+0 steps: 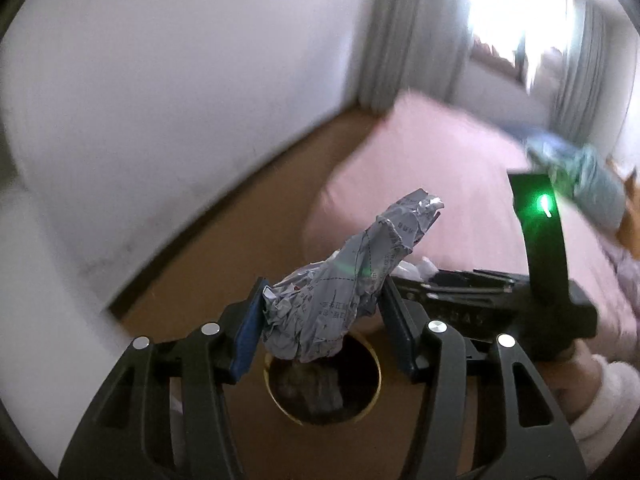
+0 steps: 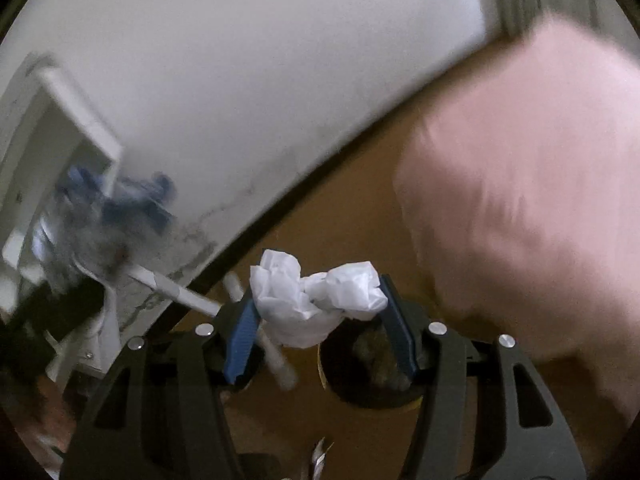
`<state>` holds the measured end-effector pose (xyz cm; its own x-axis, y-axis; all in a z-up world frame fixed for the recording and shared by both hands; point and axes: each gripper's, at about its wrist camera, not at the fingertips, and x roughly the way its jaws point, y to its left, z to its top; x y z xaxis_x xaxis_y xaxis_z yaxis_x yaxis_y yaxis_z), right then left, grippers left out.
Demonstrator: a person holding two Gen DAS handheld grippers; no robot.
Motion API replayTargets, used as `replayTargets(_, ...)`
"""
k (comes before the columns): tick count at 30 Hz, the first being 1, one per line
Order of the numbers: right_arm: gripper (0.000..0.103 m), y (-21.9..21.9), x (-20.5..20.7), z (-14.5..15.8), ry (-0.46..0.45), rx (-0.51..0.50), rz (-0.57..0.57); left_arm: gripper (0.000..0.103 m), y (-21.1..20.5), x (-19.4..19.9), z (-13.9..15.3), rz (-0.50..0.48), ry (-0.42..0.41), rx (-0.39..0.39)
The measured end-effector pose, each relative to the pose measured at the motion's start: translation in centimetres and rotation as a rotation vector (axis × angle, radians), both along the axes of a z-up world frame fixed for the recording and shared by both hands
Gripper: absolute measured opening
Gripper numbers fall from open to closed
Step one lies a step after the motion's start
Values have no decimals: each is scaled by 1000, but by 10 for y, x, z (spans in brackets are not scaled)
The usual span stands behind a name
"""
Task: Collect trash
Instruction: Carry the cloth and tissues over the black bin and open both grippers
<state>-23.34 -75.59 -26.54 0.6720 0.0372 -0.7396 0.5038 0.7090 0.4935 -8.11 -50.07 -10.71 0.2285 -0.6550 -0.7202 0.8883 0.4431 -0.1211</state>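
Note:
My left gripper (image 1: pixel 320 316) is shut on a crumpled grey printed paper (image 1: pixel 344 280) and holds it above a round dark trash bin (image 1: pixel 324 384) on the brown floor. My right gripper (image 2: pixel 316 312) is shut on a crumpled white tissue (image 2: pixel 316 300) and holds it above and left of the same bin (image 2: pixel 372 368), which has dark trash inside. The right gripper's black body with a green light (image 1: pixel 540 240) shows in the left wrist view, to the right of the paper.
A bed with a pink cover (image 1: pixel 440 184) (image 2: pixel 520 200) stands right of the bin. A white wall (image 1: pixel 160 100) with a dark baseboard runs behind. White furniture with blue items (image 2: pixel 100 208) stands at the left. Curtains and a bright window (image 1: pixel 500 12) are far back.

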Motion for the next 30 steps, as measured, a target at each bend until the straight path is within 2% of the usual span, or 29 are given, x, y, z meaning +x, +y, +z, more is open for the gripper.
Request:
replayTargets(1, 57, -11, -3, -26, 8, 118, -17, 54, -14, -1, -20, -8, 13, 50)
replayTargets(4, 57, -33, -12, -88, 50, 325, -90, 54, -56, 12, -106, -25, 80, 251)
replayTargets(8, 57, -41, -14, -152, 139, 410, -146, 54, -79, 34, -192, -28, 181, 452)
replayTargets(11, 57, -42, -8, -185, 193, 447, -161, 54, -84, 34, -223, -42, 218, 512)
replayTargets(14, 57, -42, -2, -205, 225, 466, -161, 54, -87, 28, -240, -61, 242, 542)
replayTargets(16, 57, -45, 0, -208, 230, 479, -169, 54, -91, 29, -242, -63, 249, 546)
replayTargets(18, 62, -48, 3, -207, 231, 491, -182, 55, -95, 30, -242, -58, 239, 548)
replayTargets(19, 67, -51, 2, -207, 230, 503, -182, 60, -96, 31, -242, -50, 235, 556)
replayTargets(20, 81, -53, 1, -206, 232, 518, -186, 72, -96, 32, -245, -48, 238, 558)
replayTargets(21, 86, -57, -2, -203, 229, 519, -194, 78, -96, 30, -245, -47, 239, 547)
replayTargets(23, 87, -64, -6, -192, 227, 481, -203, 92, -98, 29, -235, -62, 220, 500)
replayTargets(25, 88, -72, -11, -178, 224, 442, -226, 93, -100, 26, -228, -86, 188, 471)
replayTargets(28, 88, -87, -33, -138, 188, 378, -312, 93, -103, 12, -188, -157, 101, 389)
replayTargets(30, 90, -90, -50, -77, 154, 153, -361, 93, -102, 0, -131, -198, 43, 245)
